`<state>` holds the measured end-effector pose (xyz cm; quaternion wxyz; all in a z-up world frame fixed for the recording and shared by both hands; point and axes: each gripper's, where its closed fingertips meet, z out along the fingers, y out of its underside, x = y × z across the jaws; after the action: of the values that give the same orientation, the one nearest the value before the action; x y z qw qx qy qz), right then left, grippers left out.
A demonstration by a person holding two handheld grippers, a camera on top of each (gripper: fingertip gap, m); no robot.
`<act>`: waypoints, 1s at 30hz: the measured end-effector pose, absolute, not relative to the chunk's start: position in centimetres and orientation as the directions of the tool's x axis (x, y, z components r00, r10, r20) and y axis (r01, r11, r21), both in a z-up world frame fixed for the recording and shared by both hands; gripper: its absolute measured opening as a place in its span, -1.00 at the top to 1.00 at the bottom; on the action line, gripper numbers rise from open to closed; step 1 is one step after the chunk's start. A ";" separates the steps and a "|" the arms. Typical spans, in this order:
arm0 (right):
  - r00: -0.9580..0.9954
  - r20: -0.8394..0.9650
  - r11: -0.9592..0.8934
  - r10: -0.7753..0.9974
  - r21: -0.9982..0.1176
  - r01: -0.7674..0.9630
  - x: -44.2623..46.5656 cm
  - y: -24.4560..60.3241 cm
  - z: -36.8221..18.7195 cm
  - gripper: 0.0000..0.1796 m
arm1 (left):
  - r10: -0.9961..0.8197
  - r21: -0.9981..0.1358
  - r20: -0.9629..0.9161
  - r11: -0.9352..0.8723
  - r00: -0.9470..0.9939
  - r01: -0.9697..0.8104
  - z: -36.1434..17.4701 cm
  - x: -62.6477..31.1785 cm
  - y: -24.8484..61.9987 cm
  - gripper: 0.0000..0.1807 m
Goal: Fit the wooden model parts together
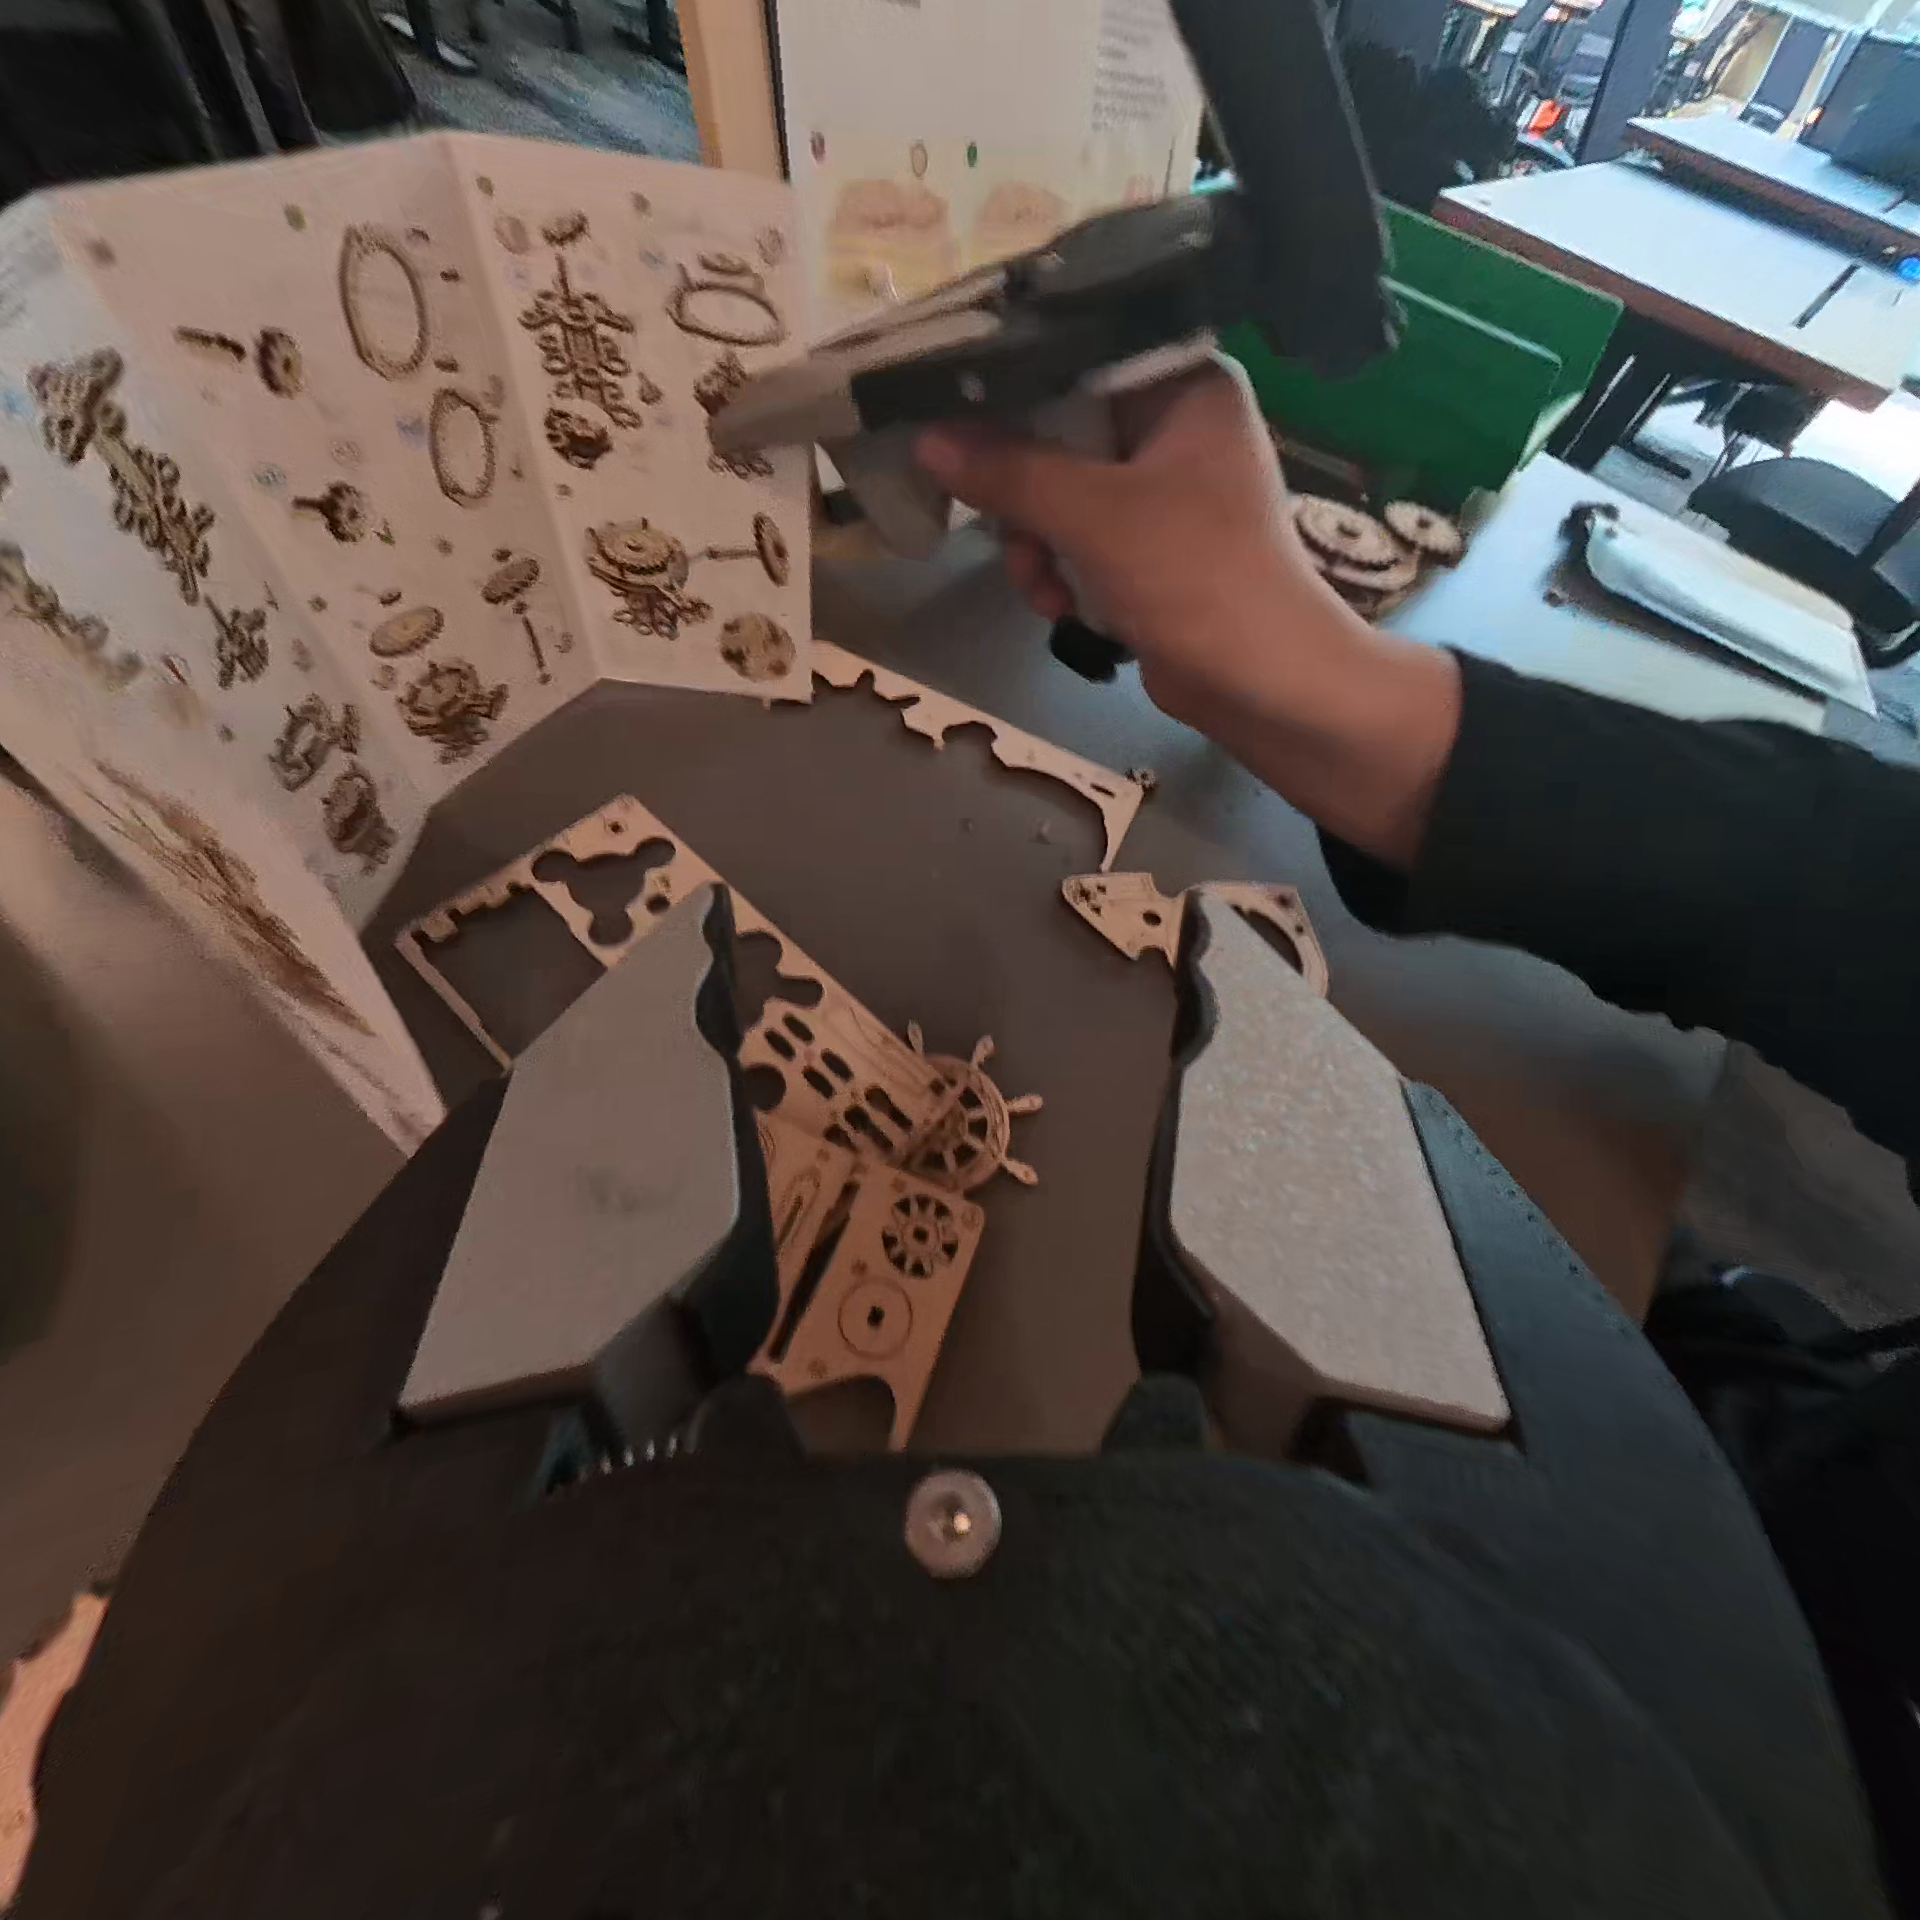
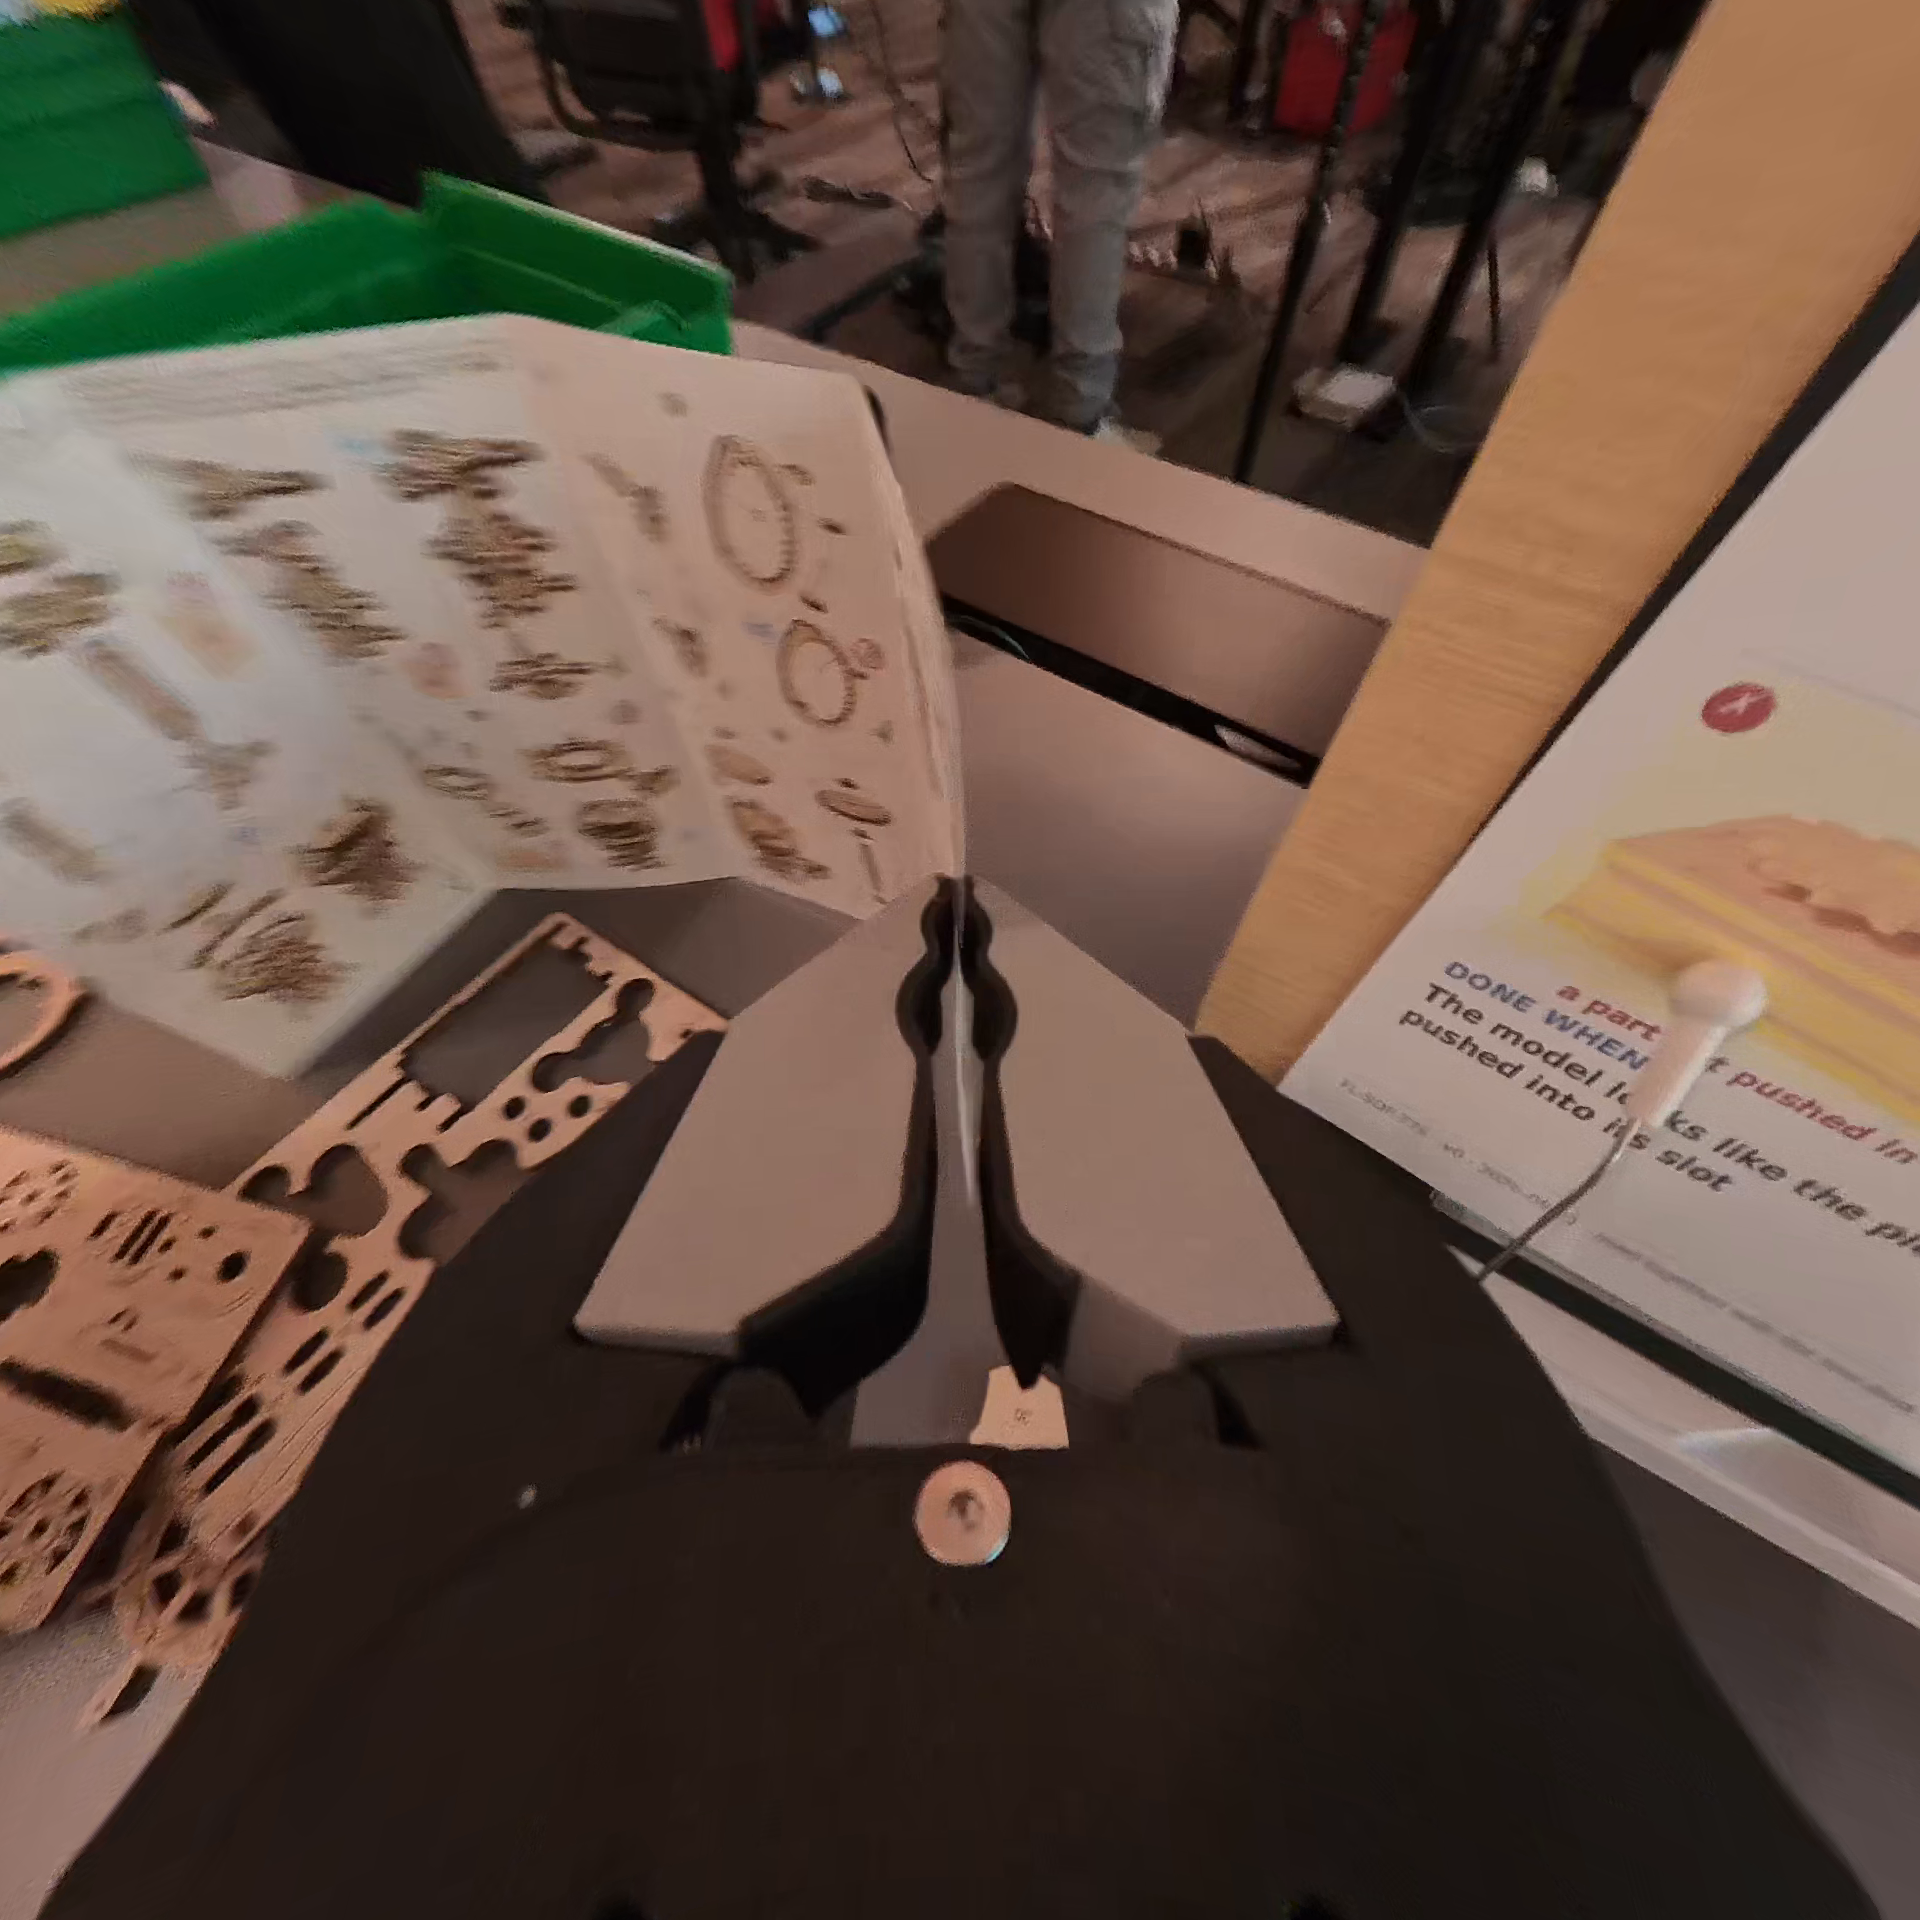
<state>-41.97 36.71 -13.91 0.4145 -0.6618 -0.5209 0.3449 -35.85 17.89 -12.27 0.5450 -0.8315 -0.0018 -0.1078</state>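
My left gripper is open and empty, hovering over a laser-cut wooden sheet with a ship's wheel part on a dark mat. A stripped wooden frame strip and a small pointed wooden piece lie farther off. My right gripper is shut on the right edge of the folded paper instruction sheet; a thin white edge shows between its pads. The left wrist view shows the right gripper in a hand, at the edge of that sheet. More wooden sheets lie at left.
A green bin stands behind the instruction sheet. An upright card with a picture and a small wooden pin on a wire stand at right. An assembled gear model sits on the table behind the hand. A person stands in the background. Some 20 centimetres of space lies between my two pairs of fingers. From my left tips it is roughly 15 centimetres to the small pointed wooden piece; from my right, 20 centimetres.
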 end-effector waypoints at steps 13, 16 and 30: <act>-0.070 0.484 0.487 0.872 -0.845 0.223 -32.5 19.7 -9.8 1.00 | -0.190 -0.712 0.559 -0.610 0.807 0.349 -6.6 -37.8 26.5 0.64; -0.095 0.548 0.555 0.831 -0.805 0.209 -32.8 17.3 -10.8 1.00 | -0.220 -0.698 0.501 -0.674 0.837 0.241 -7.4 -36.4 26.2 1.00; -0.387 0.181 0.279 0.904 -0.936 0.214 -32.0 14.5 -11.5 0.36 | -0.588 -0.398 -0.026 -0.735 0.808 -0.548 -6.4 -35.7 25.3 1.00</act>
<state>-32.05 14.49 -11.54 0.3842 -0.3987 -0.7012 0.4491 -35.70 25.35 -6.45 0.1974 -0.9301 0.3055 -0.0510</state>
